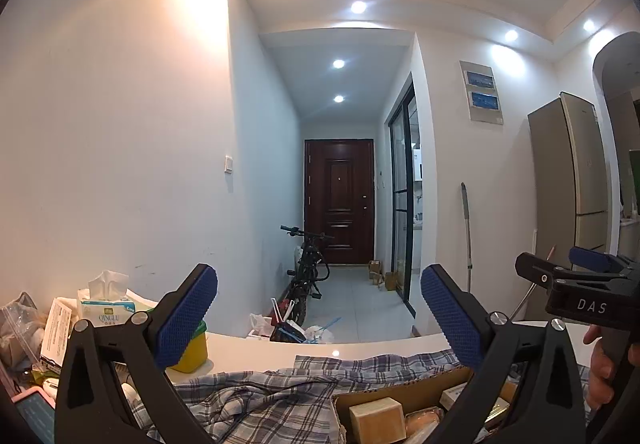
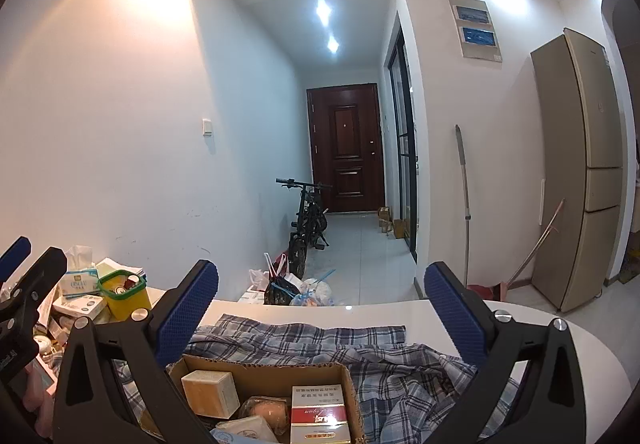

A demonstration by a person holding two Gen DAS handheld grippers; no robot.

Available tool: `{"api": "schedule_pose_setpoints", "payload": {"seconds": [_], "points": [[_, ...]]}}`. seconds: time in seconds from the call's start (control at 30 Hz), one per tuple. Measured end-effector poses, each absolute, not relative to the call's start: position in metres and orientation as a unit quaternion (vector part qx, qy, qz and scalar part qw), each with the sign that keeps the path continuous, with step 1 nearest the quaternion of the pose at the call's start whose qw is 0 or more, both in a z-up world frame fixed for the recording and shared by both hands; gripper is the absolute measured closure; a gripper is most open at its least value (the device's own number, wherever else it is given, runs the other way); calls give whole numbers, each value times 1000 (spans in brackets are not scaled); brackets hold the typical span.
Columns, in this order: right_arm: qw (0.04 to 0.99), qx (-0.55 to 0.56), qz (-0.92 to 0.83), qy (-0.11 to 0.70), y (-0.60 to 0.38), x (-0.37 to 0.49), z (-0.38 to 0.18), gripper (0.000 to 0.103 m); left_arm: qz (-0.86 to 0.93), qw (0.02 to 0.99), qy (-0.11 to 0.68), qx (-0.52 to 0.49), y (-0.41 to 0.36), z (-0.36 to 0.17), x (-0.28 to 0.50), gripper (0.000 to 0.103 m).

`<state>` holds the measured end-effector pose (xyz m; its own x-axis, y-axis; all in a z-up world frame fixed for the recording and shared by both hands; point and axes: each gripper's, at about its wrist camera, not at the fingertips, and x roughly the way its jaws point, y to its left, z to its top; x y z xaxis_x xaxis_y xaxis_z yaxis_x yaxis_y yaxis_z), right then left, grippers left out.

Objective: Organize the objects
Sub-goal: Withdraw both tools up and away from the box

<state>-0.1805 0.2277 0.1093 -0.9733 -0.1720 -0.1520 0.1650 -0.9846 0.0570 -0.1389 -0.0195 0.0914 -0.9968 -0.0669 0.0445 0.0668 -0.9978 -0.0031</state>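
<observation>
In the right wrist view an open cardboard box point(image 2: 256, 366) sits on a blue plaid cloth point(image 2: 400, 364) on a white table point(image 2: 560, 328). Inside it are a tan cube point(image 2: 210, 392), a red-and-white carton point(image 2: 320, 416) and a wrapped bun point(image 2: 268, 412). My right gripper point(image 2: 320, 308) hangs above the box, open, with nothing between its blue pads. My left gripper point(image 1: 320, 314) is also open and empty, held level over the cloth point(image 1: 260, 392) left of the box point(image 1: 400, 396). Each gripper shows in the other's view: the right gripper point(image 1: 556, 264) and the left gripper point(image 2: 38, 256).
A clutter pile fills the table's left end: a yellow tub with a green rim point(image 2: 124, 300), a tissue pack point(image 2: 80, 282), and small boxes and bags. Beyond the table lie rubbish bags point(image 2: 296, 292), a bicycle point(image 2: 308, 220), a hallway door and a tall fridge point(image 2: 580, 172).
</observation>
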Motion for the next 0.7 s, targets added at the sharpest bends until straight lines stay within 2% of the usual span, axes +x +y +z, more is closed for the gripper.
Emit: {"api": "schedule_pose_setpoints", "payload": {"seconds": [0.2, 0.37, 0.5, 0.6, 0.7], "points": [[103, 73, -992, 1, 219, -176, 105, 0, -996, 29, -37, -75, -10, 71, -137, 0], [84, 55, -995, 7, 217, -179, 96, 0, -996, 11, -60, -66, 5, 63, -138, 0], [79, 44, -996, 9, 220, -170, 109, 0, -998, -16, -26, -60, 6, 85, -122, 0], [78, 34, -996, 18, 223, -155, 129, 0, -998, -11, -39, -43, 15, 110, -107, 0], [82, 16, -996, 28, 228, -134, 147, 0, -997, -73, -24, -2, 15, 130, -95, 0]]}}
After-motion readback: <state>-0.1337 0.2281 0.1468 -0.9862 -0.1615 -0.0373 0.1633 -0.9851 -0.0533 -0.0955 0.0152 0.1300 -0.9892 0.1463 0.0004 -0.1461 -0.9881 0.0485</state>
